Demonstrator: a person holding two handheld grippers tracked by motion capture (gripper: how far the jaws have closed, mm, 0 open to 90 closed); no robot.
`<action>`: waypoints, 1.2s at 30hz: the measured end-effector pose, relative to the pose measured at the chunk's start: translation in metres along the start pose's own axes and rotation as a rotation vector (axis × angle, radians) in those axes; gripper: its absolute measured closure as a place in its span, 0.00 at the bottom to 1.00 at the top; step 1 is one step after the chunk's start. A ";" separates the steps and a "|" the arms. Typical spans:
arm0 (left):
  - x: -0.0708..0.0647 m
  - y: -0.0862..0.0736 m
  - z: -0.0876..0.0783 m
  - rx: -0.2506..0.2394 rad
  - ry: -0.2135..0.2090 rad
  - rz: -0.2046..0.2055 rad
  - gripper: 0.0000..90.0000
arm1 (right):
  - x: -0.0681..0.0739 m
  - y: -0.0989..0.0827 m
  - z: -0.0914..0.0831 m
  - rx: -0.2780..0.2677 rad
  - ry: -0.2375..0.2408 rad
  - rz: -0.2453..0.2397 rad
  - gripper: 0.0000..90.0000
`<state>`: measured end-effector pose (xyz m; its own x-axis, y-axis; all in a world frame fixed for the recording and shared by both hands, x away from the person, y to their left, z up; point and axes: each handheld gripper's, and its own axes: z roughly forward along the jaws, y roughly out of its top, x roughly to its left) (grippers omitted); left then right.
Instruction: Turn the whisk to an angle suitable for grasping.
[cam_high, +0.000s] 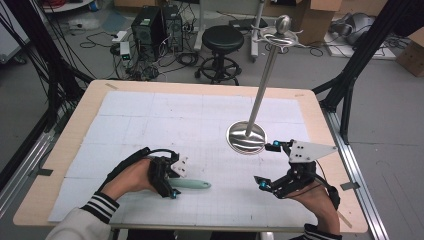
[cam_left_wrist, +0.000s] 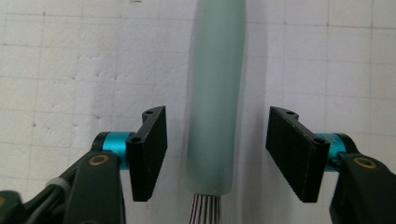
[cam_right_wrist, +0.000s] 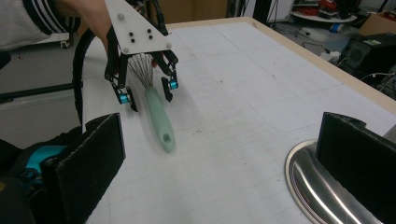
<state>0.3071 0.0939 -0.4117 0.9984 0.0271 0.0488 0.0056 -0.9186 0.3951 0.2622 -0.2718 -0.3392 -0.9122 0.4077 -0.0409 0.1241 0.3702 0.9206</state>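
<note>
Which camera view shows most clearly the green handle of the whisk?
The left gripper view: the green handle runs up the middle, large and sharp, between the left gripper's jaws, which do not touch it. The right gripper view shows it smaller and slightly blurred. The high view shows it small, partly behind that gripper.

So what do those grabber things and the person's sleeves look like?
Each gripper, left and right, is black with two flat ribbed pads, shiny turquoise joints and brass screws. A black cable loops from each. The right one carries a white three-cornered plate with black dots. The sleeves have black-and-white striped cuffs.
</note>
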 end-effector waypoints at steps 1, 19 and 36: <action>0.000 0.000 0.000 0.005 0.001 0.001 0.45 | 0.000 0.000 0.000 0.004 0.002 0.006 0.01; -0.001 0.001 0.000 0.031 0.008 0.051 0.76 | 0.000 0.000 0.003 0.006 0.011 0.007 0.01; -0.003 0.001 -0.013 -0.041 -0.014 0.054 0.77 | -0.001 -0.001 0.000 -0.001 0.010 0.009 0.01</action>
<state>0.3038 0.0976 -0.3995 0.9979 -0.0283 0.0583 -0.0506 -0.9015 0.4297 0.2630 -0.2721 -0.3400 -0.9150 0.4025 -0.0287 0.1321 0.3658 0.9213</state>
